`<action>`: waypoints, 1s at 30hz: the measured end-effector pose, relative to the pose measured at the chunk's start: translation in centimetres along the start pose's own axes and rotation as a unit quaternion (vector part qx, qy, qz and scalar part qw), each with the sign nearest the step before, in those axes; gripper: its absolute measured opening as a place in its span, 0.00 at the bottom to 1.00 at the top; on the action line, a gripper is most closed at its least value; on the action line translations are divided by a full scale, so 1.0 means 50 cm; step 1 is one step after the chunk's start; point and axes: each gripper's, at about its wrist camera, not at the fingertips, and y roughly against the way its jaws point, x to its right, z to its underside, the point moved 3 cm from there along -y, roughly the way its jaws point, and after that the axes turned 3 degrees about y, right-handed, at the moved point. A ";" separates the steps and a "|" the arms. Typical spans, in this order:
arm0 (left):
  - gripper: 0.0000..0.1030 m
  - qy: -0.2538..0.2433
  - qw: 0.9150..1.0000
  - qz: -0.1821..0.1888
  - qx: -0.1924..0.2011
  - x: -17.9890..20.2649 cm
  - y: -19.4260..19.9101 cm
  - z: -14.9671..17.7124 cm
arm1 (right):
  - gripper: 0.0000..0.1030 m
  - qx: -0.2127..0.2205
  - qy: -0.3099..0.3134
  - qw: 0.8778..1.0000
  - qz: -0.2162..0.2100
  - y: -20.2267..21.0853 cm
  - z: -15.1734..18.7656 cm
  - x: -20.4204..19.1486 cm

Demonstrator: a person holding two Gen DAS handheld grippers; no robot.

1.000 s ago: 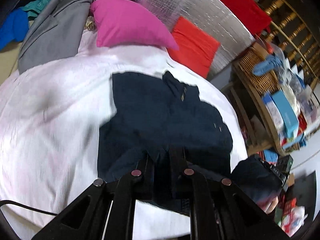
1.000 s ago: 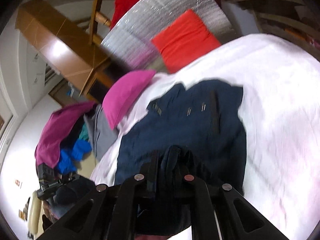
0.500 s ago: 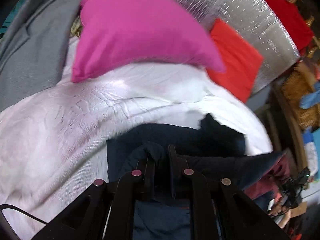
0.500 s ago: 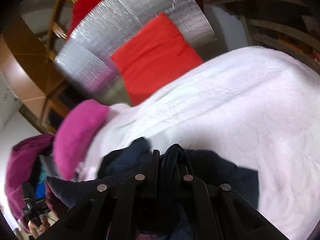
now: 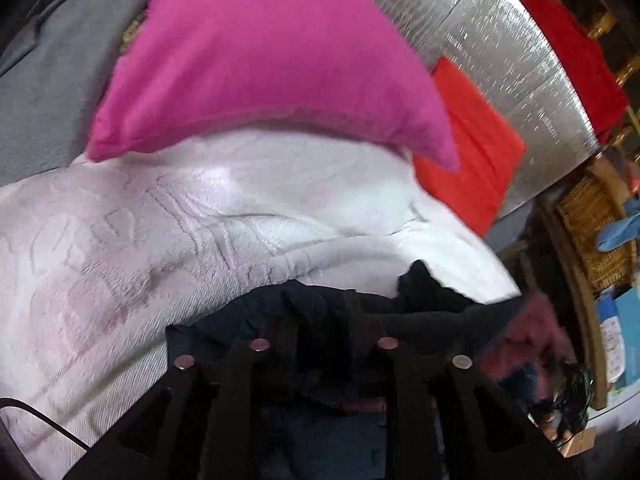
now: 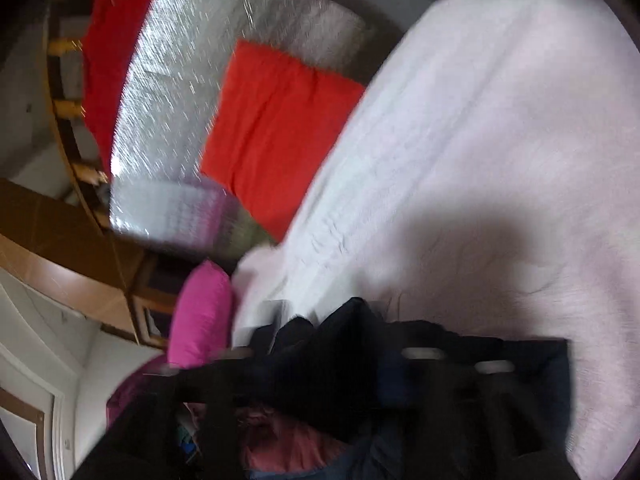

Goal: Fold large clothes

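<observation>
Navy garment (image 5: 304,312) lies bunched on the white bed (image 5: 120,264) near the pink pillow (image 5: 260,60). Both jaws have just been opening, cloth between them; right gripper (image 6: 340,344) seems spread wide through blur, left gripper (image 5: 320,320) barely parted. I fear fabric snagging and undoing the fold.

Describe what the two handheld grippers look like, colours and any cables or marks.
Both are black. The left gripper has two flat fingers on angular linkage arms, with four round silvery rivets across them and open triangular cut-outs in the frame. A thin black cable trails off beside it. The right gripper is blurred, but shows the same black build and pale rivets.
</observation>
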 end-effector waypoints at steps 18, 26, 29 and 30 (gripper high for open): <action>0.83 0.163 0.976 -0.080 0.122 -0.089 0.299 0.336 | 0.90 -0.005 0.098 0.994 0.037 0.300 0.295 -0.040; 0.83 0.194 0.972 -0.117 0.067 -0.130 0.244 0.354 | 0.90 -0.031 0.031 0.998 0.036 0.327 0.333 0.019; 0.83 0.198 0.975 -0.084 0.044 -0.120 0.208 0.344 | 0.90 -0.044 -0.005 0.999 0.023 0.316 0.330 0.046; 0.83 0.202 0.975 -0.077 0.040 -0.121 0.198 0.345 | 0.90 -0.044 -0.015 0.999 0.020 0.309 0.329 0.054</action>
